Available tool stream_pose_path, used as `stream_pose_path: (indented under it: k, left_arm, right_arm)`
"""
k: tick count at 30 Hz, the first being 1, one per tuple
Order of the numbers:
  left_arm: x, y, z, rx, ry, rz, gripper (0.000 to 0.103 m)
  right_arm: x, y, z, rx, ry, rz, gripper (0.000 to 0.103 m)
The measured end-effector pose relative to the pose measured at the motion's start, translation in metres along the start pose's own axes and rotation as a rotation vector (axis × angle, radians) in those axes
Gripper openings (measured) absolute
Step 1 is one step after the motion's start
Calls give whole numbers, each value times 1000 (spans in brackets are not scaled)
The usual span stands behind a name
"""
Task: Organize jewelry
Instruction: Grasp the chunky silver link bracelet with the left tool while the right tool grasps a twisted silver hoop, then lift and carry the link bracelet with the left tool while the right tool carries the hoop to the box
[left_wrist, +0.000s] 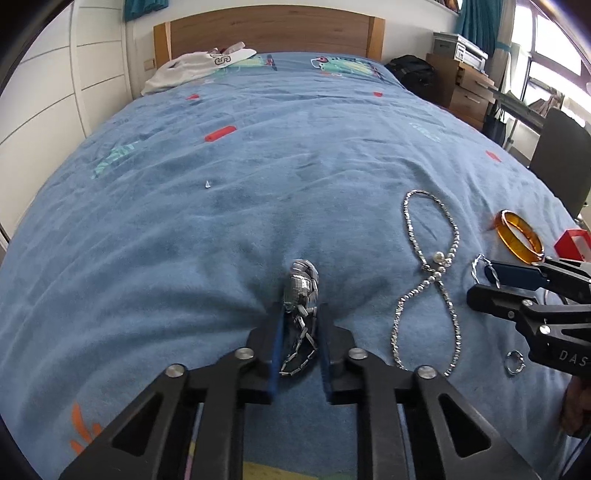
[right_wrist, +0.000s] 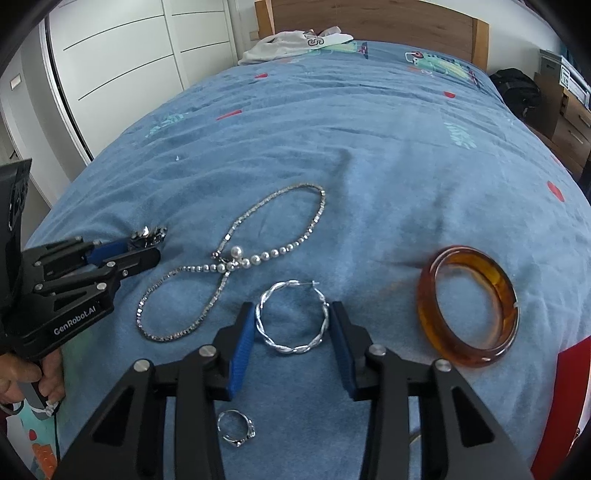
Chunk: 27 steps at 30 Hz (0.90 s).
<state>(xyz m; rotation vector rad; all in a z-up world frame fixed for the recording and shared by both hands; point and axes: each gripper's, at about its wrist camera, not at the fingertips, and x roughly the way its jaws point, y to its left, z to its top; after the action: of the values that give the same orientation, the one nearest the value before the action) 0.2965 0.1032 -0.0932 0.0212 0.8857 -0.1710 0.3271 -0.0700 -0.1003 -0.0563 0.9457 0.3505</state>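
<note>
Between right hand-held gripper pads: hoop earring

left claw | clamps silver bracelet | blue bedspread

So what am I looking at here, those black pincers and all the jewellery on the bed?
No robot: a person holds two hand grippers, each with a camera looking along its jaws. One picture comes from the left gripper, closed on a silver bracelet. The other comes from the right gripper, open around a twisted hoop earring, not squeezing it. On the blue blanket also lie a necklace, an amber bangle and a ring. A red box sits at the edge.
</note>
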Motion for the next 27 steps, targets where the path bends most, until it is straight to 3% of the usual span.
stream_pose_path:
  k: [15, 27]
  left_arm:
    - [-25, 6, -1, -34, -11, 3, 16]
    - [-76, -38, 17, 18, -64, -15, 16]
  right_arm:
    - [-25, -1, 2, 40, -44, 63, 38]
    - [-100, -19, -4, 68, -117, 31, 38]
